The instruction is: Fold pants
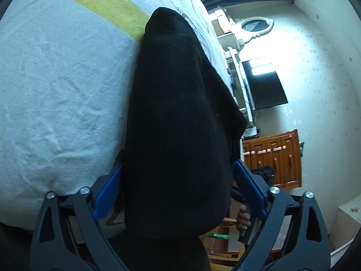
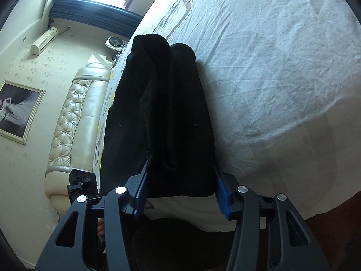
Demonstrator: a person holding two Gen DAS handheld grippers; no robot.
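The black pants (image 1: 178,124) lie lengthwise on the bed sheet (image 1: 56,85), stretching away from me in both views (image 2: 162,117). In the left wrist view the near end of the pants fills the wide gap between the blue pads (image 1: 107,194) of my left gripper (image 1: 178,180); the jaws stand open around the cloth. In the right wrist view two folded layers of the pants lie side by side and their near end sits between the blue pads (image 2: 222,192) of my right gripper (image 2: 180,185), whose jaws also stand wide apart around the fabric.
The sheet (image 2: 282,67) is white with yellow patches. A cream padded headboard (image 2: 74,117) and a framed picture (image 2: 18,110) are at the left of the right wrist view. A wall TV (image 1: 264,83) and an orange cabinet (image 1: 275,158) are beyond the bed edge.
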